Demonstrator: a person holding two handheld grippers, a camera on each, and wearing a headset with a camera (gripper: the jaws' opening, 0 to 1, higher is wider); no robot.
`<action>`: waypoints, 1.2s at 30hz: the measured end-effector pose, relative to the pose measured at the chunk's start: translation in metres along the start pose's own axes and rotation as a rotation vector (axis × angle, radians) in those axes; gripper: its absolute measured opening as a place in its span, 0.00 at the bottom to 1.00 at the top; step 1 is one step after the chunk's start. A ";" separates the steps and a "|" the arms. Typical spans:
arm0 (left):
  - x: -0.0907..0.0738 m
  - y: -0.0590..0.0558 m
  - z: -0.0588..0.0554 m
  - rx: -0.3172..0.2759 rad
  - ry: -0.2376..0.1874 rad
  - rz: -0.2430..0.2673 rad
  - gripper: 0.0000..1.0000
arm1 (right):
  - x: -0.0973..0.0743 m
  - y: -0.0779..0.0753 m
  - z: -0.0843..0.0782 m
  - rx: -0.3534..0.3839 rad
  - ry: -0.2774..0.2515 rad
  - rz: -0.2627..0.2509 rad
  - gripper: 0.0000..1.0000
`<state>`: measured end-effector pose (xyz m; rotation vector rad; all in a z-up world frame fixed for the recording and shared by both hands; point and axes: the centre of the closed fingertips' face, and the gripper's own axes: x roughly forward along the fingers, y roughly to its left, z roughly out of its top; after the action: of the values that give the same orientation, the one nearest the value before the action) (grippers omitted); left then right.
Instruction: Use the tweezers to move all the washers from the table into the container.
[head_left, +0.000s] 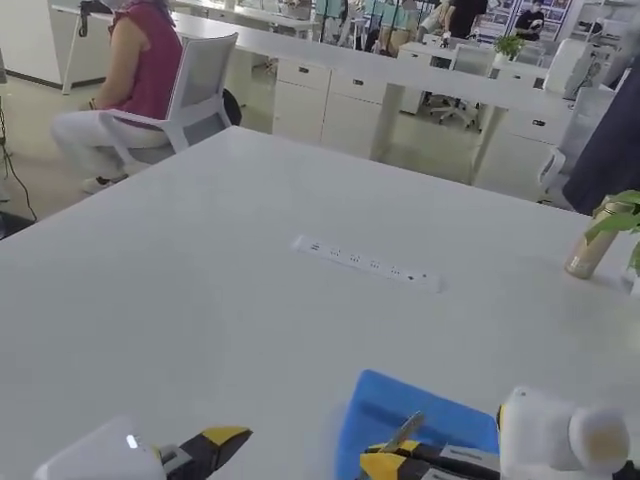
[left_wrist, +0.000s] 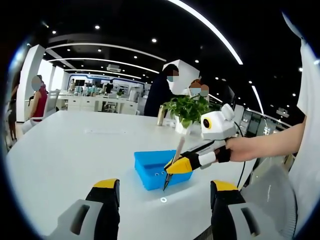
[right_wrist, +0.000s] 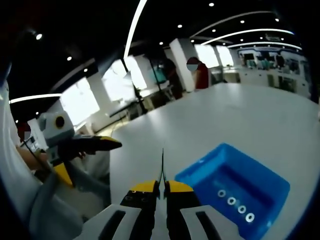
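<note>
right gripper (right_wrist: 161, 186) clamps tweezers (right_wrist: 162, 166) beside blue container (right_wrist: 252, 186); left gripper (left_wrist: 165, 184) gapes, empty.

The table (head_left: 200, 300) is a smooth white top with a soft, matt sheen. On it, the container (left_wrist: 145, 176) is bright blue plastic, smooth and faintly glossy. Inside the container, the washers (right_wrist: 231, 201) are small bright metal rings. Just beside the container, the tweezers (right_wrist: 162, 167) are thin bare metal. The right gripper (right_wrist: 161, 186) and left gripper (left_wrist: 165, 185) have yellow-and-black plastic tips on matt whitish bodies. Beyond the container lies a white plastic power strip (head_left: 365, 263).
</note>
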<state>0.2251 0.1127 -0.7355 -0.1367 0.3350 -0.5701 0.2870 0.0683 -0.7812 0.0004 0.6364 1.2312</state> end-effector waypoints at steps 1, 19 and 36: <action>0.000 0.000 0.000 0.000 0.002 0.001 0.75 | 0.002 0.001 -0.004 -0.005 0.013 0.002 0.03; 0.001 0.001 -0.003 0.008 0.013 0.005 0.74 | 0.016 -0.003 -0.032 -0.106 0.159 -0.026 0.03; 0.001 0.000 -0.005 0.020 0.028 0.000 0.73 | 0.017 0.008 -0.044 -0.340 0.218 0.023 0.04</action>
<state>0.2243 0.1117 -0.7407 -0.1094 0.3561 -0.5756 0.2631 0.0713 -0.8221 -0.4154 0.6088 1.3602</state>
